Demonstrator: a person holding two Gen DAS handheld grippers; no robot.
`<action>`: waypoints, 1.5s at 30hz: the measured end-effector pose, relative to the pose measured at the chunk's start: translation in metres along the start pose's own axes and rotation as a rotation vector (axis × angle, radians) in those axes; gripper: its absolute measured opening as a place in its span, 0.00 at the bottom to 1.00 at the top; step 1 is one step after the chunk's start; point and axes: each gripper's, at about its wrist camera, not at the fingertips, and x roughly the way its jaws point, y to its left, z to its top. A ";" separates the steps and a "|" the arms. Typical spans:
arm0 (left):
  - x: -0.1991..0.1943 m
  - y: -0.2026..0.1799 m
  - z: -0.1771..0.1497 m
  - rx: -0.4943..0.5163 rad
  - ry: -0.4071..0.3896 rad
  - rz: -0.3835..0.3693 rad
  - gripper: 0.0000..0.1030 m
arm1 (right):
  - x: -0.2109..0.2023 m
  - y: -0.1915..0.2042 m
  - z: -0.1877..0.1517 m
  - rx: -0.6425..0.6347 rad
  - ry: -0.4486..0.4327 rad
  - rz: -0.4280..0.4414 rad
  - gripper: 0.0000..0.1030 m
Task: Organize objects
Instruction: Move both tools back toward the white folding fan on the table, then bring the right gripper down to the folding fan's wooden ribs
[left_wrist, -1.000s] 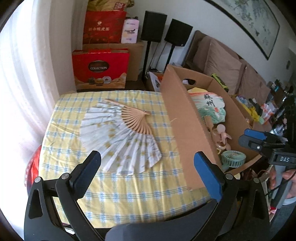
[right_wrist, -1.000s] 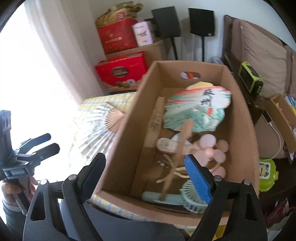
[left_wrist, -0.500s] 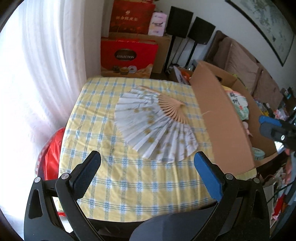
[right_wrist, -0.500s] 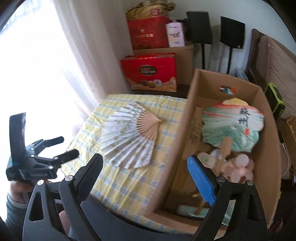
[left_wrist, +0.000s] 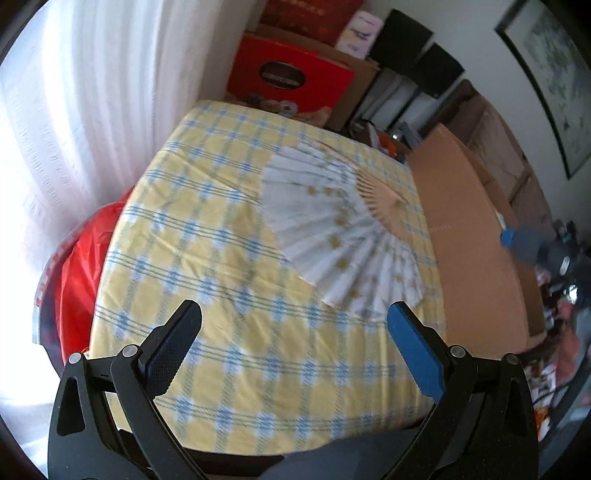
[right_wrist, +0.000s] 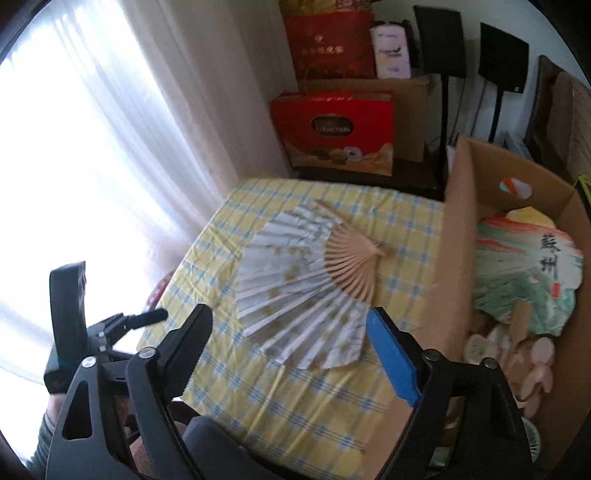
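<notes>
White folding fan (right_wrist: 306, 295) spread flat on checked cloth of desk (right_wrist: 295, 406), toward desk's right edge, beside cardboard box (right_wrist: 454, 258) wall. Box holds painted round fan (right_wrist: 524, 273) and small pink fans. Left tool (left_wrist: 291, 328) wide open, empty. Right tool (right_wrist: 291, 328) empty, jaws closing, above fan's near edge.

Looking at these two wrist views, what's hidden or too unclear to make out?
- Left wrist view: the cardboard box contents, hidden behind its near wall.
- Right wrist view: small pink items low in the box, blurred and partly behind the blue finger.
- Left wrist view: the right gripper, smeared and cut off at the edge.
- Both views: the folding fan pattern, too blurred.
</notes>
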 end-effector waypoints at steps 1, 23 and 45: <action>0.001 0.005 0.003 -0.014 -0.004 -0.001 0.98 | 0.006 0.003 -0.002 -0.004 0.011 -0.003 0.78; 0.047 -0.008 0.008 0.027 0.081 -0.048 0.71 | 0.098 0.008 -0.039 -0.073 0.146 -0.285 0.55; 0.072 -0.025 0.013 0.176 0.081 0.125 0.33 | 0.116 -0.006 -0.048 -0.035 0.193 -0.307 0.31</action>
